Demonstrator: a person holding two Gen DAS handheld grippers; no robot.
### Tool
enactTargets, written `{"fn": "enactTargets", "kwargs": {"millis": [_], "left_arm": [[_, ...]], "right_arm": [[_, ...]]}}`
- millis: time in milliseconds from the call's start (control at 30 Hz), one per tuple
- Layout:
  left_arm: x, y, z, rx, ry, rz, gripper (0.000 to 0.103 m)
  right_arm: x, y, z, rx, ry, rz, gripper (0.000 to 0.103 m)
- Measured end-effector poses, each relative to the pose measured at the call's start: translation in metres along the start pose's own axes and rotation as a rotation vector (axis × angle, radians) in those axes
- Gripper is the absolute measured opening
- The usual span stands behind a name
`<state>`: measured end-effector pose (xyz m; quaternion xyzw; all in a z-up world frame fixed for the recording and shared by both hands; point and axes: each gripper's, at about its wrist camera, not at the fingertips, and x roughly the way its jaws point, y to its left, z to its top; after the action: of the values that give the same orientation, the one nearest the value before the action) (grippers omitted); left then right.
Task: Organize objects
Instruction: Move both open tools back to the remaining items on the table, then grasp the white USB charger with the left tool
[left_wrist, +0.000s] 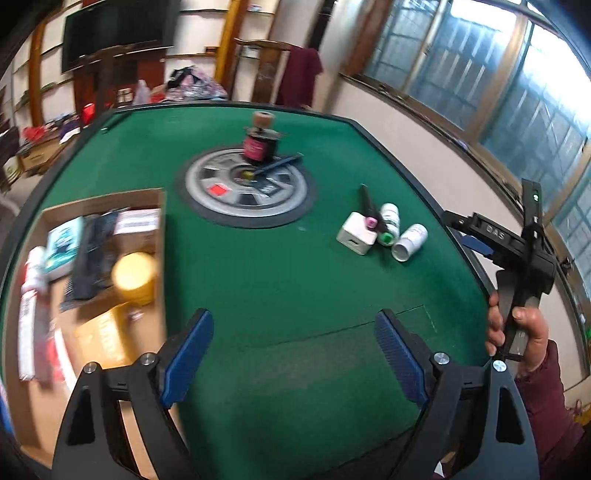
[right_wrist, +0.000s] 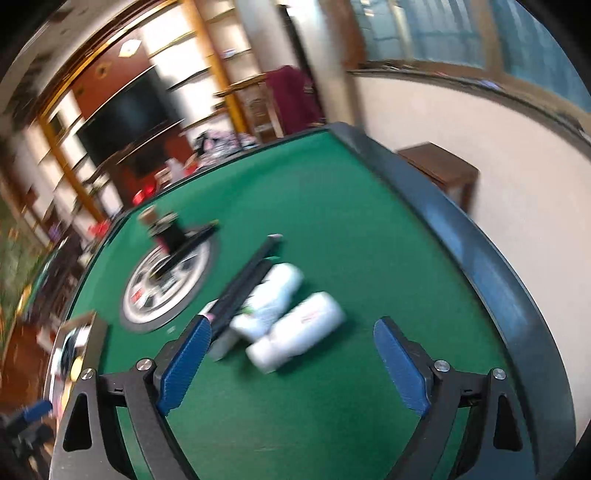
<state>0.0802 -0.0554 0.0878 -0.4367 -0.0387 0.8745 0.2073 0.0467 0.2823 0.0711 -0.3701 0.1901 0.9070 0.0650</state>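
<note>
On the green table (left_wrist: 280, 266) lies a cluster: a white square box (left_wrist: 355, 232), a black pen (left_wrist: 370, 206), a green-capped white bottle (left_wrist: 389, 223) and a white bottle (left_wrist: 410, 242) on its side. My left gripper (left_wrist: 293, 354) is open and empty above bare felt. A cardboard box (left_wrist: 92, 280) at the left holds several items, including a yellow tub (left_wrist: 135, 273). My right gripper (right_wrist: 291, 358) is open and empty, just short of the two white bottles (right_wrist: 295, 325) and the pen (right_wrist: 243, 284); it also shows in the left wrist view (left_wrist: 476, 243) at the table's right edge.
A round grey hub (left_wrist: 245, 184) in the table's centre carries a black and pink cylinder (left_wrist: 258, 146) and a blue stick (left_wrist: 280, 162). The table has a raised dark rim (right_wrist: 480, 258). A wooden stool (right_wrist: 439, 170) and a wall stand to the right.
</note>
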Motion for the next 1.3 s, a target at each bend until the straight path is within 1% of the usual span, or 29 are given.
{"fn": "enactTargets", "kwargs": {"millis": [67,167,300,400,433,467,567,667,700,800,867,933,1133,1200,1233,1267,1300], "left_arm": [[0.012,-0.011,0.006,0.020,0.004,-0.001,0.088],[0.029,-0.025,0.015,0.052,-0.002,-0.007,0.088],[0.052,-0.031,0.030,0.074,0.016,0.042,0.088],[0.065,-0.030,0.040,0.083,0.025,0.034,0.088],[0.071,-0.032,0.043,0.098,0.024,0.030,0.088],[0.075,-0.036,0.045,0.117,0.021,0.028,0.088],[0.094,-0.048,0.050,0.198,0.016,0.023,0.088],[0.116,-0.061,0.052,0.282,0.021,0.026,0.088],[0.123,-0.065,0.052,0.300,0.028,0.017,0.088],[0.136,-0.078,0.051,0.358,0.046,-0.021,0.088],[0.144,-0.088,0.050,0.412,0.045,-0.028,0.088],[0.154,-0.095,0.052,0.441,0.053,-0.027,0.088],[0.181,-0.101,0.063,0.432,0.073,-0.028,0.088],[0.190,-0.099,0.066,0.400,0.087,-0.032,0.081],[0.193,-0.097,0.067,0.383,0.102,-0.031,0.063],[0.196,-0.096,0.068,0.367,0.110,-0.021,0.051],[0.194,-0.095,0.068,0.363,0.098,-0.011,0.047]], "right_arm": [[0.010,-0.015,0.004,0.045,0.006,-0.004,0.093],[0.025,-0.027,0.012,0.078,0.002,-0.019,0.093],[0.042,-0.031,0.022,0.072,-0.012,-0.037,0.093],[0.051,-0.036,0.022,0.078,-0.021,-0.025,0.093],[0.053,-0.039,0.022,0.086,-0.018,-0.024,0.093],[0.056,-0.045,0.021,0.106,0.003,-0.017,0.093],[0.056,-0.056,0.022,0.162,0.014,0.025,0.093],[0.058,-0.060,0.020,0.190,0.035,0.060,0.093],[0.059,-0.060,0.019,0.194,0.042,0.067,0.093],[0.060,-0.061,0.019,0.201,0.051,0.072,0.093],[0.059,-0.062,0.018,0.206,0.049,0.072,0.093],[0.060,-0.063,0.017,0.211,0.055,0.070,0.093],[0.062,-0.064,0.018,0.218,0.060,0.071,0.093],[0.063,-0.062,0.019,0.213,0.059,0.065,0.093],[0.064,-0.062,0.019,0.210,0.062,0.063,0.093],[0.064,-0.063,0.019,0.208,0.065,0.062,0.093],[0.065,-0.062,0.018,0.206,0.068,0.061,0.093]]}}
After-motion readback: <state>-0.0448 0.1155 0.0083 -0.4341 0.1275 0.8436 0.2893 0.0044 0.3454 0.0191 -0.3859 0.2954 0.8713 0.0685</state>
